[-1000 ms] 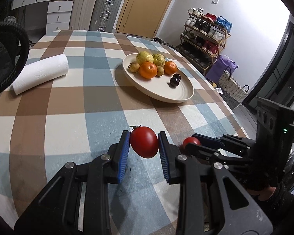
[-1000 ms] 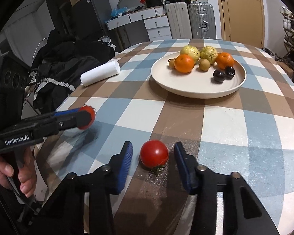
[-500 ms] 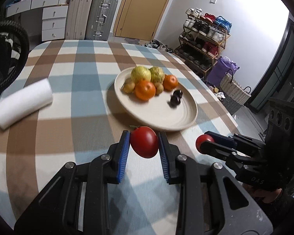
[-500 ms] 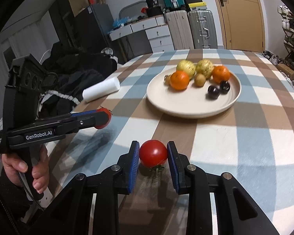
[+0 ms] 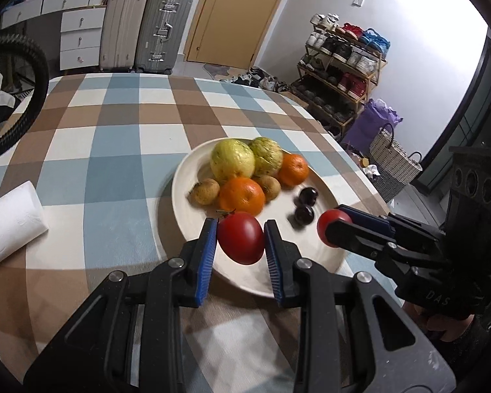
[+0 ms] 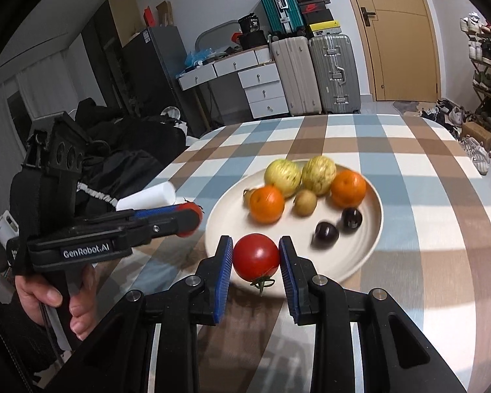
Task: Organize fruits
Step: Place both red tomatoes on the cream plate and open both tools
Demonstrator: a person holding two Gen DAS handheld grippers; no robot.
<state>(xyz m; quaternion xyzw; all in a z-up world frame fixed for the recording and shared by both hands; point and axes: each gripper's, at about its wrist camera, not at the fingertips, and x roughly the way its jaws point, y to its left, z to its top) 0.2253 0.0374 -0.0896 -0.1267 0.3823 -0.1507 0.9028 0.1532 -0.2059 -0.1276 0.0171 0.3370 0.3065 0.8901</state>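
Gripping a tomato point(image 5: 241, 237) each (jaws closed on them), both grippers apparently above plate point(image 5: 186, 177) rim.

I've got two red tomatoes in the air, one in each gripper. The left gripper point(image 5: 240, 240) pinches a glossy tomato point(image 5: 241, 237), slightly oval, stem end up and to the left, over the near rim of the cream plate point(image 5: 183, 177). The right gripper point(image 6: 256, 258) clamps the rounder tomato point(image 6: 256, 257), green stem hanging down, also over the near rim. On the plate: two yellow-green guavas point(image 5: 233, 159), two oranges point(image 5: 242, 195), two small brownish fruits point(image 5: 205, 191) and two dark plums point(image 5: 303, 213).
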